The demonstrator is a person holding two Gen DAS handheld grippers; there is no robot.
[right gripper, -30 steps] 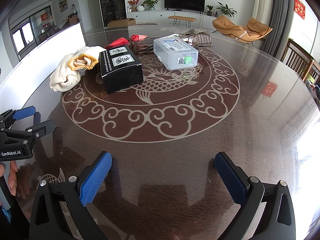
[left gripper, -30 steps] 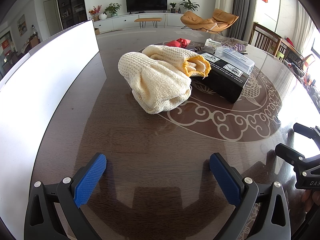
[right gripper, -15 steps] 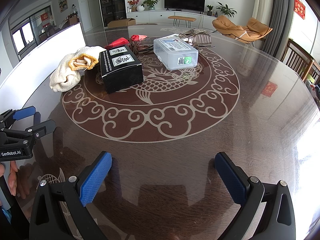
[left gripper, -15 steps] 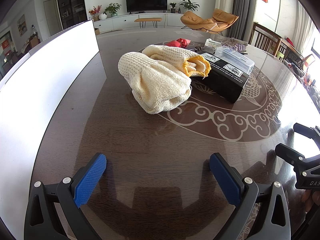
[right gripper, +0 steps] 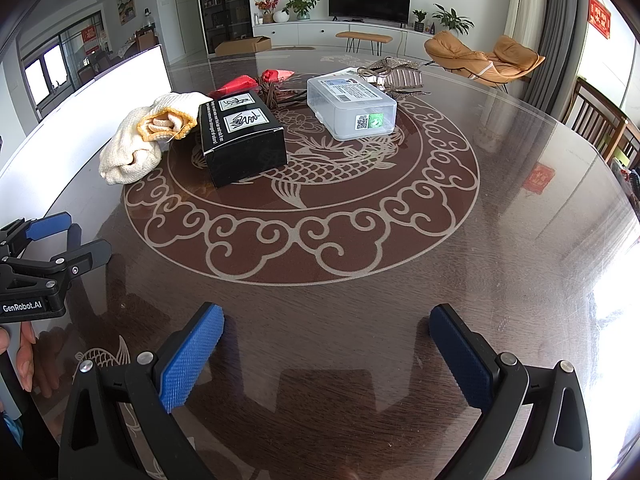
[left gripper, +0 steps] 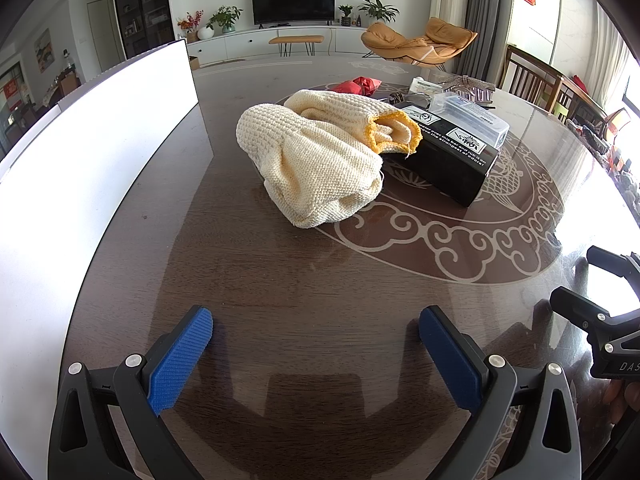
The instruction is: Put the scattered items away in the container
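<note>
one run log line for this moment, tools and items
left tool: open, empty | right tool: open, empty | cream knit cloth, black box, clear plastic box: on table, untouched

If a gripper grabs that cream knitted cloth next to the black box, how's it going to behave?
The cream knitted cloth lies crumpled in soft folds, so it will probably go floppy and drape when lifted. Its open knit should grip easily rather than slip. One end rests against the black box, so it may drag across it.

Bare table [right gripper: 360, 280] lies open ahead of my tongs; farther on, cream cloth [left gripper: 320, 164], black box [right gripper: 244, 140] and clear box [right gripper: 352, 108] crowd together, white container wall [left gripper: 100, 152] flanking left.
</note>
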